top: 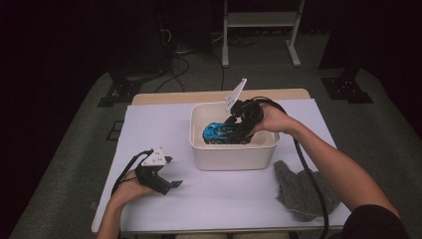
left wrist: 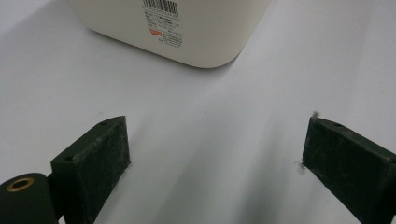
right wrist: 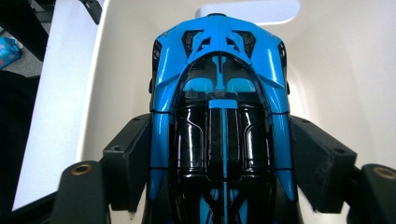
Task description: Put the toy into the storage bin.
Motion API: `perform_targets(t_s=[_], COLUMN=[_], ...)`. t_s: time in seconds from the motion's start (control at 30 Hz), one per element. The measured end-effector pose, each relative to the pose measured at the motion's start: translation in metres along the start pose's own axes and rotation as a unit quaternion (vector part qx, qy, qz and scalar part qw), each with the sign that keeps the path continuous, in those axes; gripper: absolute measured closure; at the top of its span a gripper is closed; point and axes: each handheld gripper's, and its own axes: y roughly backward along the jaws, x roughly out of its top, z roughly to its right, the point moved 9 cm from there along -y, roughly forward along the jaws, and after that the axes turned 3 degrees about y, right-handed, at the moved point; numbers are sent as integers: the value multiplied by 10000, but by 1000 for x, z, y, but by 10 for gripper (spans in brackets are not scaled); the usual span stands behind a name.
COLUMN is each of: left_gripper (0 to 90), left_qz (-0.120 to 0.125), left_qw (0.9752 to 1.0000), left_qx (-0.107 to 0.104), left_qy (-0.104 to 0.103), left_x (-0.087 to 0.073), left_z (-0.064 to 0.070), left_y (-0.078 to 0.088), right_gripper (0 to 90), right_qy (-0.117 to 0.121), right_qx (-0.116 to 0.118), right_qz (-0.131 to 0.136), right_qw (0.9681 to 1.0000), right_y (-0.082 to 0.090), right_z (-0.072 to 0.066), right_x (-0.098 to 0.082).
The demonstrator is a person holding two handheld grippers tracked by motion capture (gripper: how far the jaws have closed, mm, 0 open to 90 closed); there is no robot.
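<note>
A blue and black toy car (top: 215, 132) sits low inside a white plastic bin (top: 231, 154) at the table's middle. My right gripper (top: 237, 130) reaches down into the bin from the right. In the right gripper view its two black jaws press on both flanks of the car (right wrist: 219, 93), so it is shut on the car. My left gripper (top: 172, 173) rests near the table's front left, apart from the bin. In the left gripper view the left gripper (left wrist: 215, 149) stands open over bare white table, with the bin's labelled wall (left wrist: 187, 32) ahead.
A grey cloth (top: 301, 191) lies crumpled at the front right, beside the right forearm. The white table top (top: 159, 129) ends in a wooden edge at the back. A metal rack (top: 259, 30) stands on the floor beyond it.
</note>
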Motion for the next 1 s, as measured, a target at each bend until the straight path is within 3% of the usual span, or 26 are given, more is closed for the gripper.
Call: perform_targets(t_s=[1.0], left_gripper=[70], left_qz=[45], left_qw=[10000], left_qx=[-3], left_qy=[29], left_x=[-1], left_z=[-1], left_y=[2], right_gripper=[273], right_qy=[-223], right_qx=[247], right_qz=[-366], right_qw=[9988], right_y=[-39], right_z=[8], right_x=[-14])
